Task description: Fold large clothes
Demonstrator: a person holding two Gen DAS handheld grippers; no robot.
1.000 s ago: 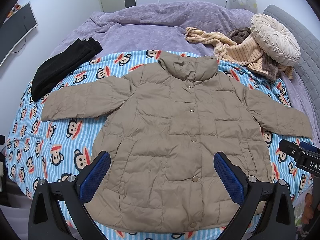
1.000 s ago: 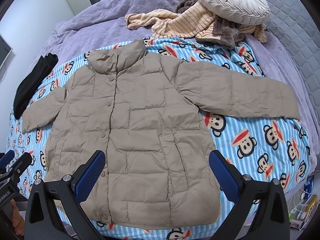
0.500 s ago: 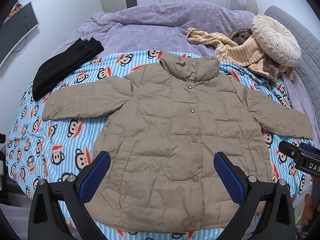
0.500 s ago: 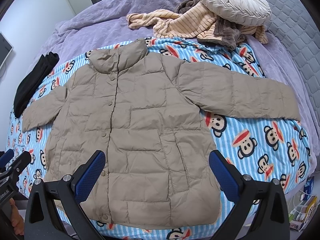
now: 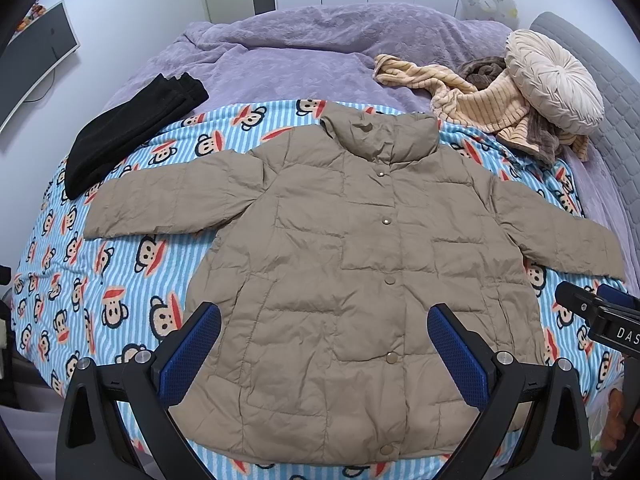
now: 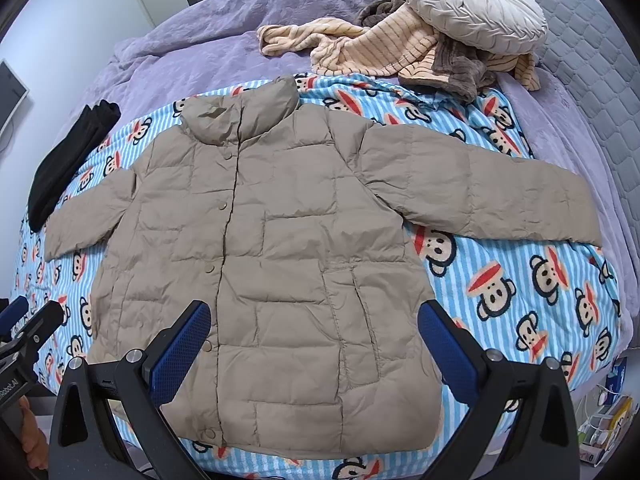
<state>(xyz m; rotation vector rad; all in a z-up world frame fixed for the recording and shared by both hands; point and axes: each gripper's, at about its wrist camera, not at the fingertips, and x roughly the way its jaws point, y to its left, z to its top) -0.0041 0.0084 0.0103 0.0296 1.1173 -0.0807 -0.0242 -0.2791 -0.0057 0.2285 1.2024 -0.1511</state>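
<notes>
Left hand-held gripper (image 5: 324, 340) hangs above the near hem of the jacket (image 5: 360, 280), fingers spread wide, nothing between them. Right hand-held gripper (image 6: 314, 338) is the same: spread, empty, over the near hem a bit to the right.

The jacket lies flat, front up, snaps closed, on the striped monkey blanket (image 5: 120, 280) at the near part of the bed. Collar points far, both sleeves are stretched out to left and right. Far left a black folded garment (image 5: 128, 132) lies well apart from the jacket. Far right is a beige striped cloth (image 5: 472, 100) w/ a round cushion (image 5: 554, 80) on it.

Step, I judge: spreading is finished, no fold is made yet. Next move prob. needs one gripper to go down on a sleeve cuff, pinch it & bring the sleeve over the chest, then the other side.
</notes>
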